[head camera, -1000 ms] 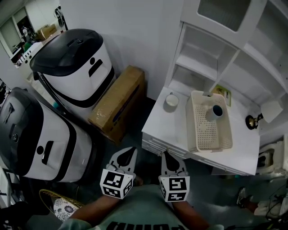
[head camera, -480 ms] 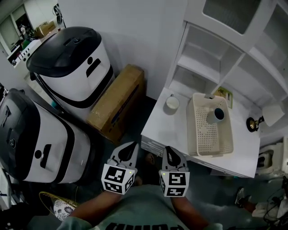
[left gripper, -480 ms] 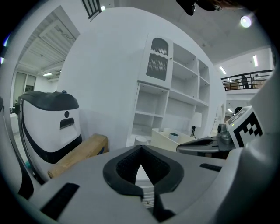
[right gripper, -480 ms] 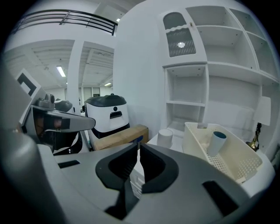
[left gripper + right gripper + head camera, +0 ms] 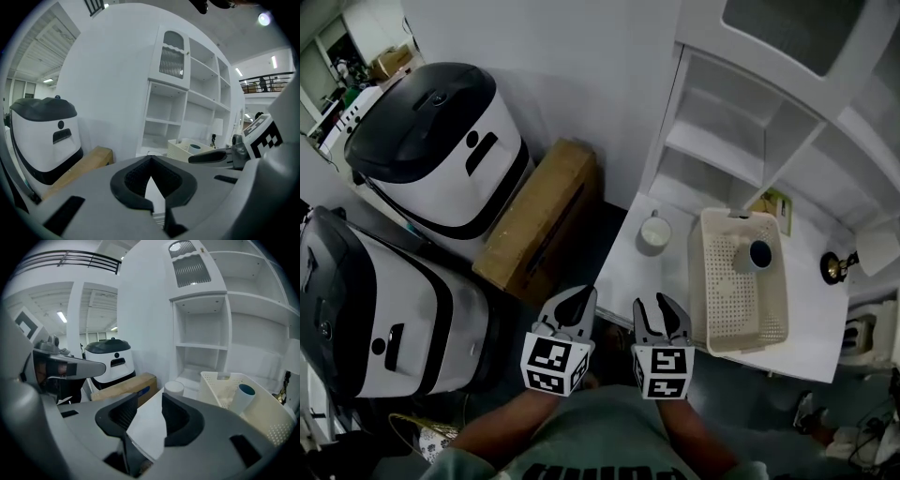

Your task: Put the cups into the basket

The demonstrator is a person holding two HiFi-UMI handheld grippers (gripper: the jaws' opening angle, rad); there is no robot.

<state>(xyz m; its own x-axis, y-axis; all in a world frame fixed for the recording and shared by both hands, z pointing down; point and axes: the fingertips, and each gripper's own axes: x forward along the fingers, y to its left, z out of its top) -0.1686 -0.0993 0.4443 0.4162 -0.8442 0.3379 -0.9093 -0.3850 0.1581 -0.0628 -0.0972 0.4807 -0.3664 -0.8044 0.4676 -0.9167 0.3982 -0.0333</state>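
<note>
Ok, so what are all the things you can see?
shelf unit: one, white, against the wall
table: one, white, below the shelf unit
basket: one, cream, on the table
cup: one, white, on the table left of the basket
second cup: one, white, dark inside, in the basket
cardboard box: one, brown, floor beside table
machines: two, white and black, left of the box
lamp: one, white, far right
left gripper: one, grey, jaws together, empty
right gripper: one, grey, jaws just been opening, nothing between

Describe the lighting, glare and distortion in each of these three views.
Head view: dim, darker toward the edges, shelf unit lines bowed. Left gripper view: strong fisheye, black corners, a ceiling lamp flaring top right. Right gripper view: same fisheye, basket sharp, evenly lit.
</note>
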